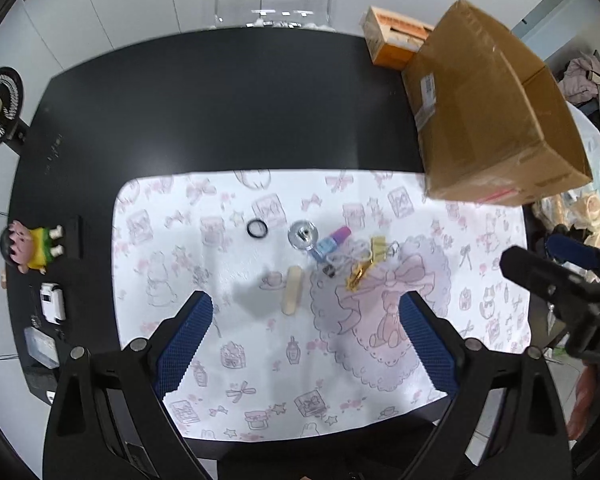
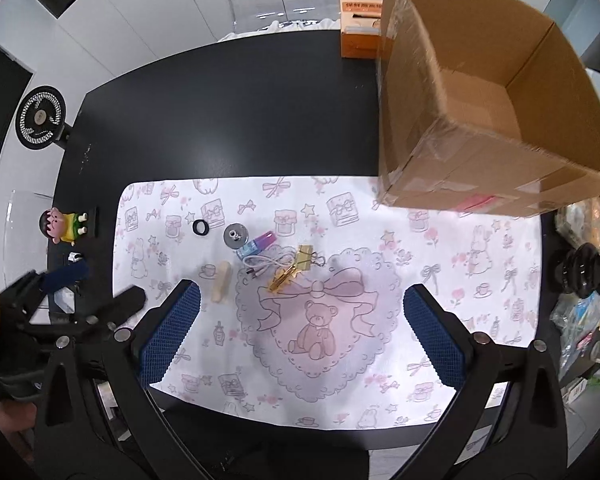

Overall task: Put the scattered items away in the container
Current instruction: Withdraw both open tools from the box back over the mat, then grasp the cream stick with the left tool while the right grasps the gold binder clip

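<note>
Both tongs, left (image 1: 306, 344) and right (image 2: 302, 334), hung spread wide and empty above the patterned cloth (image 2: 460, 280) on the black bench (image 2: 220, 120). Small items lay clustered mid-cloth: rubber ring (image 2: 201, 227), shiny metal disc (image 2: 233, 236), pale wooden block (image 2: 221, 287), white cable (image 2: 266, 263), gold clips (image 2: 296, 268). The open, taped cardboard box (image 2: 440, 160) stood at the cloth's far right corner, well apart from them.

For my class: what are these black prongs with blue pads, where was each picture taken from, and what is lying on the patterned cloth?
A person holds two hand-held grippers, each carrying a camera looking along its fingers. One picture comes from the left gripper, the other from the right gripper. Both are open and hold nothing. On the cloth lie a black ring, a silver disc, a beige stick, a white cable and a gold clip. The cardboard box stands open at the cloth's far right corner.
</note>
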### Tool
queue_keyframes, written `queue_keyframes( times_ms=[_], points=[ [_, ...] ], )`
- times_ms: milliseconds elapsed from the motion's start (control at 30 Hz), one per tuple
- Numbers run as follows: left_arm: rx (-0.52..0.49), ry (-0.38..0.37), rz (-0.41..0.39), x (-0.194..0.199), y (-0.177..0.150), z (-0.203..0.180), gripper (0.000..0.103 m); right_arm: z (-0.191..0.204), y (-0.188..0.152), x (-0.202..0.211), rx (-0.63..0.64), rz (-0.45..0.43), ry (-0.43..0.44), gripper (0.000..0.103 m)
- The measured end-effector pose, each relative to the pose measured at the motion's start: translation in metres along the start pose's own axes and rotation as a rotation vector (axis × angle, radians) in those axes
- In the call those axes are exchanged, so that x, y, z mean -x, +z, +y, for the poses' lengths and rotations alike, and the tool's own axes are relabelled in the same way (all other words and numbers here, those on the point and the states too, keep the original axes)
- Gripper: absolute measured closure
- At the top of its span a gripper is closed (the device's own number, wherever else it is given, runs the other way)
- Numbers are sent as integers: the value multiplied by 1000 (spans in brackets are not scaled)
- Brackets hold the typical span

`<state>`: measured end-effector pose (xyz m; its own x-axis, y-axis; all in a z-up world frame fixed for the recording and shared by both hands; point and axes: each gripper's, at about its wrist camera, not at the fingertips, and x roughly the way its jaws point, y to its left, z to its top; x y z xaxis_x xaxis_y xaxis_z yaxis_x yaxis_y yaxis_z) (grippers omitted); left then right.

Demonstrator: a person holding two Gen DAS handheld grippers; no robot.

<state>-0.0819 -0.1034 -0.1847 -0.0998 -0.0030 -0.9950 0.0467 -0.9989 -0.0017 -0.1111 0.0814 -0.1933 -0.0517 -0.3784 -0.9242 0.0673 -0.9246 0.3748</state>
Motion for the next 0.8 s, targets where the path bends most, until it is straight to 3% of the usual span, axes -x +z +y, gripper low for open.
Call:
queue_keyframes(
  times_ms=[400, 800],
  points=[
    [34, -11, 61, -59, -25, 16, 9, -3, -15, -69, 19, 72, 26, 1],
    [27, 25, 129, -111, -21, 19, 10, -9, -20, -127, 24, 152, 18, 2]
  ],
)
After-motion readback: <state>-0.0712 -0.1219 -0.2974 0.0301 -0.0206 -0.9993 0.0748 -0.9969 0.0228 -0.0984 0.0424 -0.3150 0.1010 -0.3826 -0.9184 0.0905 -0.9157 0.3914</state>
